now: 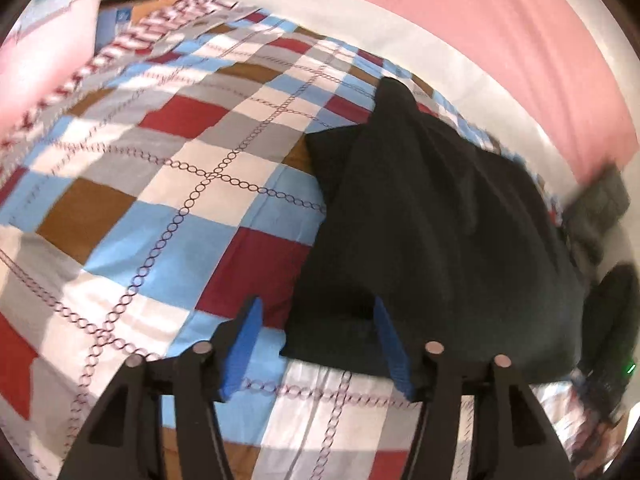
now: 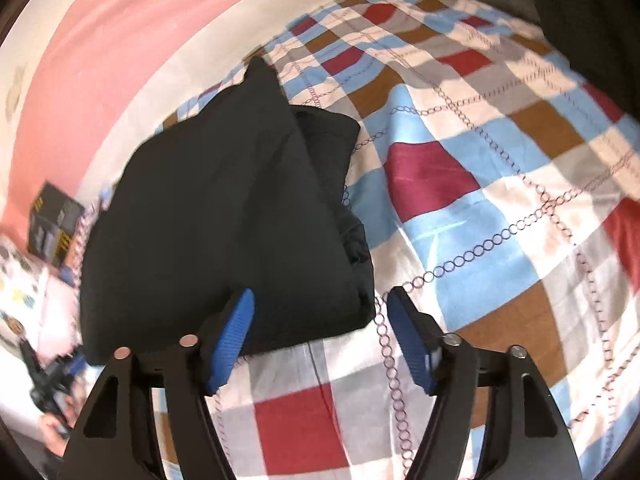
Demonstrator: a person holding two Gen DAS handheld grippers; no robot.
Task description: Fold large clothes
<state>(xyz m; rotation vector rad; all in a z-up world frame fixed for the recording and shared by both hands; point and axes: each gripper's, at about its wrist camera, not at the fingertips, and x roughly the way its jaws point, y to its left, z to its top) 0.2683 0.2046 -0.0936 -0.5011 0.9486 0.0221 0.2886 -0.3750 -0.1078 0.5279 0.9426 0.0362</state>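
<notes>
Left gripper: the left gripper sits nearest in its own view, its two blue-padded fingers spread wide with nothing between them; the right-hand pad overlaps the near edge of the dark garment, though contact cannot be told.
Right gripper: the right gripper also has two blue-padded fingers spread wide and holds nothing; its left-hand pad overlaps the garment's near corner.
Garment: one black garment, folded into a thick stacked bundle, lies on the bed just ahead of both grippers. In the right wrist view the same black garment shows a large top layer with a smaller folded layer peeking out beneath on its far right side.
Bedding: one checked bedsheet, in red, brown, blue, grey and white squares crossed by printed chain lines, covers the bed under the garment.
Beyond the bed: one pink wall with a white band below it.
Far corner: one dark box with yellow-and-black hazard stripes.
</notes>
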